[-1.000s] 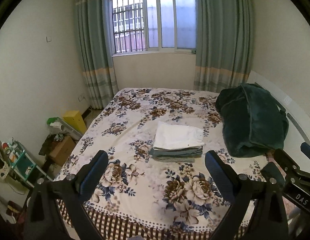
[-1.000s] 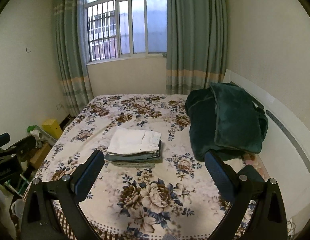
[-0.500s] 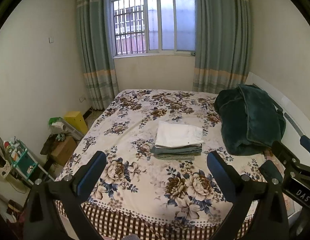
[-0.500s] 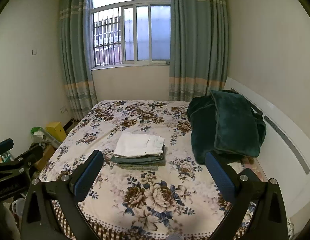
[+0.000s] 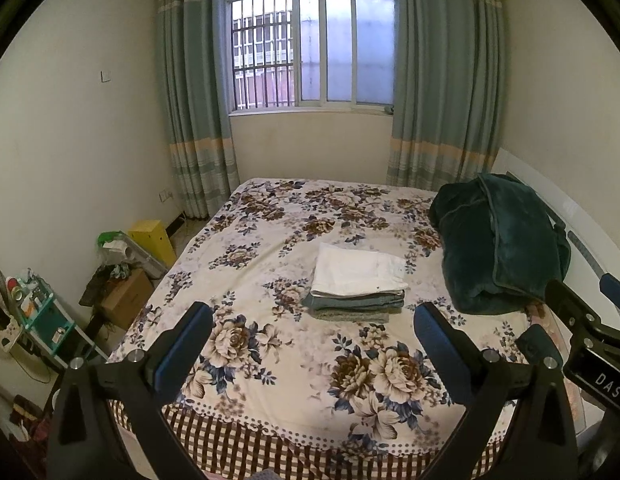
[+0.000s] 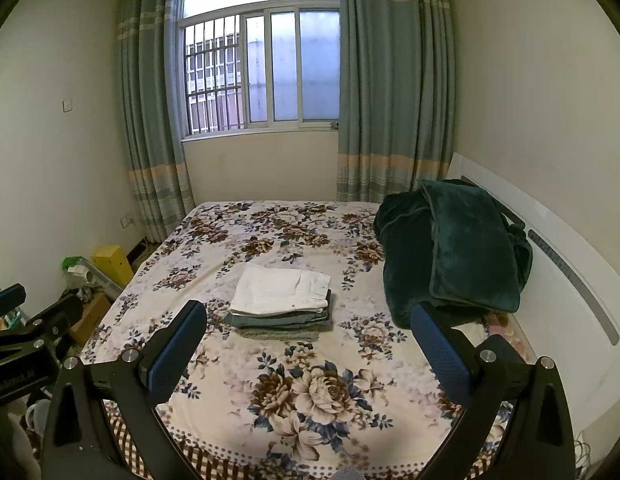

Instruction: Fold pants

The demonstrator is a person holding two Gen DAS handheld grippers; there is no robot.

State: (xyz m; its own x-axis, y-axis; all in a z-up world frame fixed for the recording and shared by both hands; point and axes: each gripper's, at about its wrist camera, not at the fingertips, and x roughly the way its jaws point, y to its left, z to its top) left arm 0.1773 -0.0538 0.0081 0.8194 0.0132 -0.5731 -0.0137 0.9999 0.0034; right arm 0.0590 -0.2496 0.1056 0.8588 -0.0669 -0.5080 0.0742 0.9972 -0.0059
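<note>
Two views, left wrist first.

Left view, left gripper [image 5: 312,334]: lower centre of frame, jaws spread wide, holding nothing; it hangs off the near edge of the bed, well apart from the clothes.
Left view, pants stack [image 5: 358,286]: centre of frame, on the floral bedspread [image 5: 269,264]; white pair on top, grey-blue pairs beneath, edges squared, which suggests the folding is done or nearly so.
Left view, green blanket [image 5: 502,248]: right of frame, bundled against the headboard [image 5: 590,240], probably pushed aside to leave a flat working area.
Left view, right gripper [image 5: 582,312]: lower right edge, only partly in frame; spread or closed cannot be told here.
Left view, floor clutter: yellow box [image 5: 151,238] and cardboard box [image 5: 125,298] at left, beside the bed.

Right view, right gripper [image 6: 307,334]: lower centre, jaws spread, empty, clear of the bed.
Right view, pants stack [image 6: 283,300]: centre, just left of the green blanket [image 6: 454,256], not touching it.
Right view, left gripper [image 6: 29,320]: left edge, partial.
Right view, window [image 6: 261,68]: upper centre, between curtains [image 6: 390,92].
Judgement: both tools appear withdrawn since nothing loose is left to fold.
</note>
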